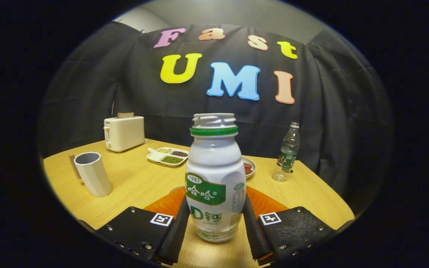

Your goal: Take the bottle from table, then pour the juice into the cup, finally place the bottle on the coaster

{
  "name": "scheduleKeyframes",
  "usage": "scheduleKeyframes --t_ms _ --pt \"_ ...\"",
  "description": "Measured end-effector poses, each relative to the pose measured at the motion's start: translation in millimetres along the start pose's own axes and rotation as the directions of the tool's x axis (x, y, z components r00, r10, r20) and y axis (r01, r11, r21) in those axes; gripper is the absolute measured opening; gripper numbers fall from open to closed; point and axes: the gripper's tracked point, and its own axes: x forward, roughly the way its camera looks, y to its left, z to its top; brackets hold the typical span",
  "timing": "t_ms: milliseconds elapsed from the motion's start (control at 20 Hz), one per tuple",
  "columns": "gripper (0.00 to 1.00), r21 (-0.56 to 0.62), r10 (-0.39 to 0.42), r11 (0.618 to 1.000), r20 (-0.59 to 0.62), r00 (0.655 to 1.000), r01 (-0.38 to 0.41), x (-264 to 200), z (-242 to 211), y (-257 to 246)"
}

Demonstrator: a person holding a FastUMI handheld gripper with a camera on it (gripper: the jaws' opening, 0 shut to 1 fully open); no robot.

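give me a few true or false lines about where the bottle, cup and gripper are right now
1. The white bottle stands upright between the gripper fingers. True.
2. The bottle's cap is screwed on. False: its threaded neck is open.
3. The cup lies tipped over. False: it stands upright, off to the left of the fingers.
4. An orange coaster lies behind the bottle. True.
5. The toaster holds a slice of bread. True.
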Motion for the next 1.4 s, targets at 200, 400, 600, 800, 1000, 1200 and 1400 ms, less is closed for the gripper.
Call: scheduleKeyframes --t_ms 200,400,600,800,1000,1200,1400 --pt "0.70 -0.116 0.029 0.993 0.008 1.000 -0.028 -5.7 17.1 22.4" --pt "0.70 -0.209 0.055 0.976 -0.004 0.998 -0.055 1.0 26.1 44.3" --pt "0.70 -0.304 0.073 0.950 -0.018 0.997 -0.075 6.8 30.8 67.1" --pt "0.70 -0.381 0.108 0.916 -0.064 0.992 -0.125 12.7 23.9 96.2" --pt "0.70 -0.471 0.119 0.870 -0.084 0.989 -0.145 17.3 21.8 115.2" --pt "0.70 -0.548 0.118 0.822 -0.104 0.988 -0.156 21.5 15.1 125.2" --pt "0.70 -0.624 0.115 0.764 -0.121 0.986 -0.165 25.4 14.6 138.2"
